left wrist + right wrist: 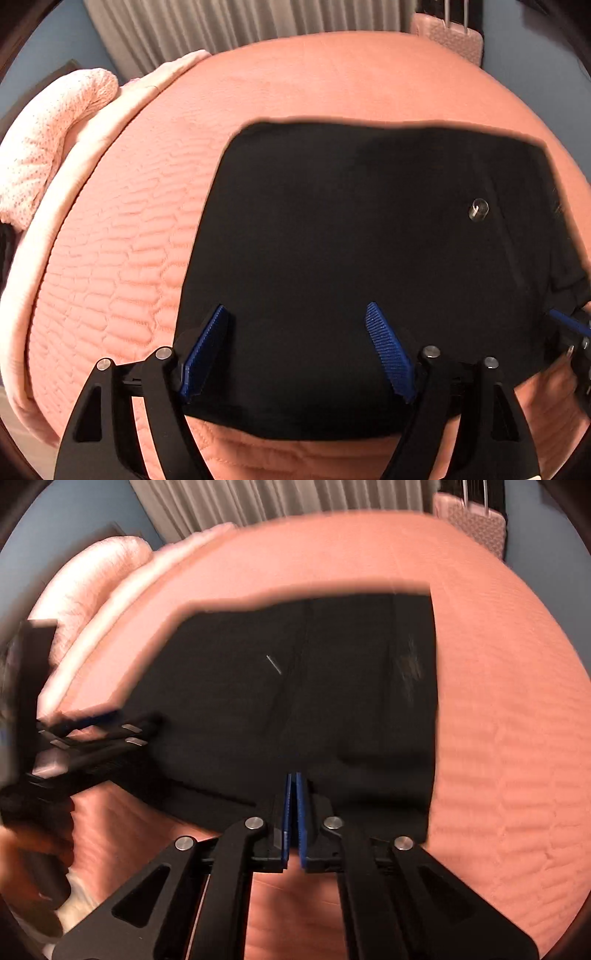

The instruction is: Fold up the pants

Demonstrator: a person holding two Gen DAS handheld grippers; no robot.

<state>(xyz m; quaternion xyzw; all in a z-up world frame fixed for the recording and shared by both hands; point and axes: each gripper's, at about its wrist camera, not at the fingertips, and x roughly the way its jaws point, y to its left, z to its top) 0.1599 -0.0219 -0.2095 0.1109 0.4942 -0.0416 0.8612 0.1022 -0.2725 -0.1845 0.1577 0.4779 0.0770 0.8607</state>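
Note:
Black pants (351, 258) lie folded in a rough rectangle on the salmon quilted bed (122, 258), with a metal button (478, 209) at the right. My left gripper (297, 314) is open above the near edge of the pants, blue pads spread wide and empty. My right gripper (294, 779) is shut, its blue pads pressed together over the near edge of the pants (314, 686); whether cloth is pinched between them I cannot tell. It also shows at the right edge of the left wrist view (570, 328). The left gripper shows blurred at the left of the right wrist view (103, 731).
A pale pink pillow (48, 147) and a folded cream blanket edge (110, 122) lie at the bed's left. Grey curtains (240, 29) hang behind. A pink quilted item (454, 40) hangs at the far right. The bed's front edge (295, 458) is just below the pants.

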